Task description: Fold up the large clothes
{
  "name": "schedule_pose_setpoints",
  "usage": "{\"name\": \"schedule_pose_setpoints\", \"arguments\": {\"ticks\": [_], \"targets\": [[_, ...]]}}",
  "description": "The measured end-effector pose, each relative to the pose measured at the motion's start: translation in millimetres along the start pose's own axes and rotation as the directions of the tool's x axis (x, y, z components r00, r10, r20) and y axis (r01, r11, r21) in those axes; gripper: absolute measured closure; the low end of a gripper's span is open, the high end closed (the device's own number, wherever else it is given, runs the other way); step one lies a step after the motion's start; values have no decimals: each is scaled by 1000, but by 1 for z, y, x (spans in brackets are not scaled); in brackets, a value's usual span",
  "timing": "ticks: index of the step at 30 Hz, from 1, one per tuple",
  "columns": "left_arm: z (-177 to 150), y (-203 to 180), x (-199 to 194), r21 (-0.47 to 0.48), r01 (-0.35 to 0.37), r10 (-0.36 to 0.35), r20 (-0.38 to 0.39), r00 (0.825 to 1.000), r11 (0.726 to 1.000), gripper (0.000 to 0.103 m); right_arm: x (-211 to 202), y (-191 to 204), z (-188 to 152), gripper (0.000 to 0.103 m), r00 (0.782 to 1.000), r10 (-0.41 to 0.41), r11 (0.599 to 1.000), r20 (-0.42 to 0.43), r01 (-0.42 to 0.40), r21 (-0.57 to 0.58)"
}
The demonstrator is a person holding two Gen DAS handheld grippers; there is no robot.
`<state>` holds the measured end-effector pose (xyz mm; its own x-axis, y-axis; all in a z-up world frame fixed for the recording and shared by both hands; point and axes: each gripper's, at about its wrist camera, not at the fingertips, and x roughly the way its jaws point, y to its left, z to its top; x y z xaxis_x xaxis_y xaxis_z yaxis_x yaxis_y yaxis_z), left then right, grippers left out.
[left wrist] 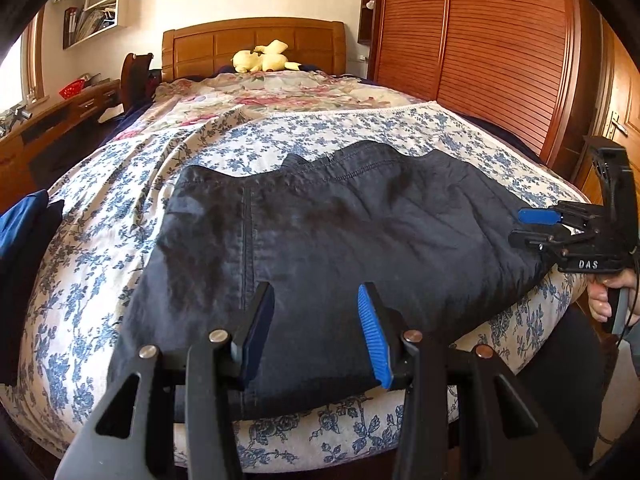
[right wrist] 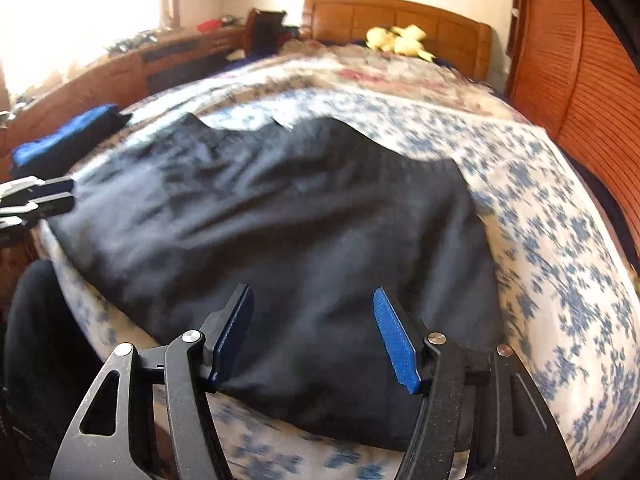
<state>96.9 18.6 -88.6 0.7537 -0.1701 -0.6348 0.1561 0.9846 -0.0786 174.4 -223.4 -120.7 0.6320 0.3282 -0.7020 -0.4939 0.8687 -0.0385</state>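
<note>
Pants [left wrist: 320, 232] lie flat at the bed's [left wrist: 100, 200] near edge, so both grippers, left [left wrist: 316, 320] and right [right wrist: 316, 332], wait wide apart, holding nothing.

A dark folded garment [left wrist: 340, 240] lies across the near end of a bed covered by a blue floral sheet [left wrist: 100, 272]. The left gripper [left wrist: 316, 312] hangs over its near edge, jaws spread apart. At far right the right gripper [left wrist: 532, 226] reaches in beside the cloth. A yellow plush toy [left wrist: 264, 58] sits by the wooden headboard [left wrist: 200, 46], far back.
</note>
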Motion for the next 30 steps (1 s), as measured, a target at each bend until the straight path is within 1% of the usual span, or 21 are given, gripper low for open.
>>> {"name": "schedule_pose_setpoints", "arguments": {"ticks": [2,6,11,16,21,27,30], "targets": [[0,2,-3,1,-5,5,2,1000,1000,61,1,17,7,39,999,40,999,10,-40,-18],[-3,12,-10,-10,-17,17,8,1000,1000,61,9,45,16,39,996,93,995,17,-92,-43],[-12,31,-20,-43,-31,32,13,999,999,61,27,65,21,39,993,120,991,-10,-120,-57],[-25,55,-28,-78,-65,65,1,998,995,61,49,64,10,38,989,133,990,-68,-136,-35],[-42,82,-28,-126,-115,112,-32,993,985,61,51,62,0,38,988,145,989,-54,-146,-18],[-53,96,-27,-157,-167,158,-63,985,974,61,51,64,-5,38,991,129,991,-33,-129,-16],[-57,100,-22,-168,-171,159,-84,984,971,61,50,63,-6,38,990,134,991,-29,-135,-8]]}}
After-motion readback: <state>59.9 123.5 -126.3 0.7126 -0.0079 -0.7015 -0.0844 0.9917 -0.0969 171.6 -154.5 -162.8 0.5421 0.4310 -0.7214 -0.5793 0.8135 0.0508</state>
